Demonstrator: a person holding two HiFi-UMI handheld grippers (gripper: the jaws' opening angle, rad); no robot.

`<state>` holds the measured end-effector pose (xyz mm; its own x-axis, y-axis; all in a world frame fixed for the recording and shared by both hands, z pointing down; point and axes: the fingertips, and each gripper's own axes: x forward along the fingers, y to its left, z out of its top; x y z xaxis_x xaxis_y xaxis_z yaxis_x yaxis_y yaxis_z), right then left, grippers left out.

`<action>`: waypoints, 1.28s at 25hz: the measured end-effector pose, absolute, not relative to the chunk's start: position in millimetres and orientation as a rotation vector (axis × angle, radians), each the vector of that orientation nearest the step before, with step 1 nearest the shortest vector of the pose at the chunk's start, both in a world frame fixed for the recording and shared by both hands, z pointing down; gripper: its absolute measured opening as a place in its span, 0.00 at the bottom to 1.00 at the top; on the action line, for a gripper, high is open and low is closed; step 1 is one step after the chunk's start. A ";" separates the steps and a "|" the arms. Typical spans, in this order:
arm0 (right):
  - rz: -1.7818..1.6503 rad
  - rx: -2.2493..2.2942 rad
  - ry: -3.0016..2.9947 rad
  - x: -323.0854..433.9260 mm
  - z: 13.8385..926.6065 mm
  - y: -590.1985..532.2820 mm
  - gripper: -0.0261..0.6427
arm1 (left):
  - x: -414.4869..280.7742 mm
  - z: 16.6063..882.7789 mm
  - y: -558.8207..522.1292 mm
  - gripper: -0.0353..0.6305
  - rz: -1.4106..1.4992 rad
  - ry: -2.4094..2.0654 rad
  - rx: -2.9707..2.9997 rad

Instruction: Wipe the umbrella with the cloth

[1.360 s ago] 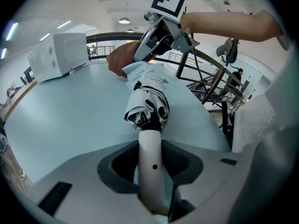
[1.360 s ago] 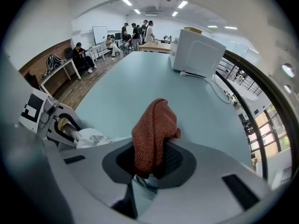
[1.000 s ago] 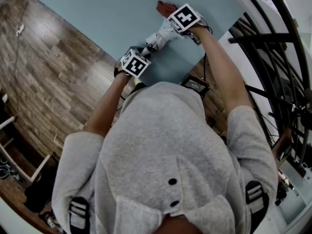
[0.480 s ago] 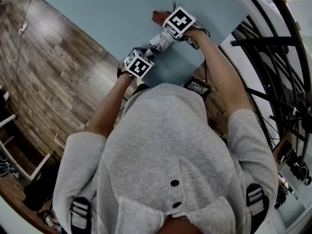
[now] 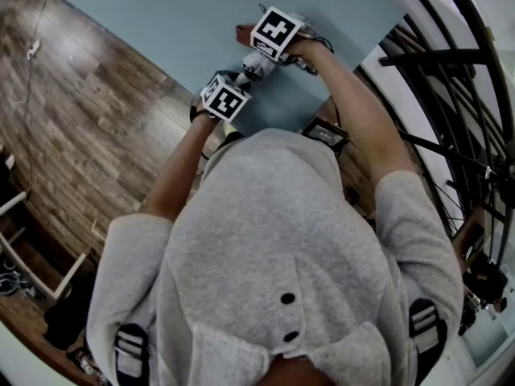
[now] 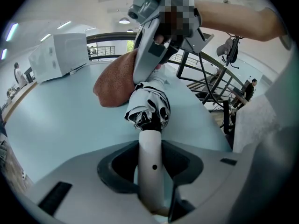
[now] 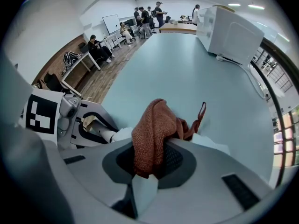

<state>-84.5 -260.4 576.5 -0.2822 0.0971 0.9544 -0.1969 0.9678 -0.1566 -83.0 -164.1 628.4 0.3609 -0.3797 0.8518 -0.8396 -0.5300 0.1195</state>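
Clamping left gripper (image 6: 152,178) on the white handle (image 6: 150,146) of the folded umbrella (image 6: 148,105), jaws pressed vs. both sides of it, tilted steeply down; prob. done to pin the umbrella, so no rolling or sliding under wiping pressure. Just past those jaws, bunched black-and-white canopy, running straight away toward right gripper (image 7: 147,171). Pinching the rust-brown cloth (image 7: 154,125) in right gripper, jaws closed on a fold low down, rest of the fabric bulging up and fwd past the tips, small hang loop on its far right. Pressing that wad onto the canopy's far stretch, beyond the left jaws, w/ cloth sandwiched btw. gripper and umbrella: reads as a wiping stroke under way, judged from pose only. Can't tell whether the umbrella lies on the table (image 7: 187,64) or floats slightly above. Under both grippers, pale blue-green tabletop. Well beyond right gripper and to its right, a white boxy appliance (image 7: 233,31), too far off to matter. At the table's far end, a few people (image 7: 149,13), likewise remote. Right of left gripper, black railing (image 5: 438,56) past the table edge; left of it, wood floor (image 5: 88,135). In the way: only left gripper itself, limiting strokes toward the handle; also right gripper blocking sight of the umbrella's tip from left gripper view.
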 end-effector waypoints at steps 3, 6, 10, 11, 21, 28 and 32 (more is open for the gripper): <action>0.292 0.054 -1.836 -88.9 578.3 -254.1 0.15 | -83.1 629.8 -164.8 0.29 1.087 -1.047 2.068; 0.287 0.059 -1.846 -90.7 579.1 -248.9 0.15 | -81.6 630.5 -163.2 0.29 1.076 -1.043 2.065; 0.316 0.035 -1.864 -93.8 578.2 -237.8 0.15 | -80.5 630.4 -162.5 0.29 1.070 -1.036 2.070; 0.327 0.020 -1.868 -95.4 578.0 -234.4 0.15 | -81.0 630.8 -162.3 0.29 1.072 -1.034 2.068; 0.447 -0.077 -1.875 -95.8 573.4 -208.0 0.15 | -84.3 630.3 -164.7 0.29 1.082 -1.040 2.075; 0.574 -0.108 -1.878 -71.7 569.5 -199.5 0.15 | -84.3 632.0 -165.0 0.29 1.084 -1.035 2.078; 0.618 -0.128 -1.852 -51.8 571.8 -194.3 0.15 | -83.5 630.7 -166.3 0.29 1.087 -1.036 2.084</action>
<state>-51.8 -194.3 571.8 -0.3701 0.3779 0.8486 -0.2076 0.8568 -0.4721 -83.5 -166.3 630.7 0.3709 -0.3729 0.8505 -0.8318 -0.5407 0.1256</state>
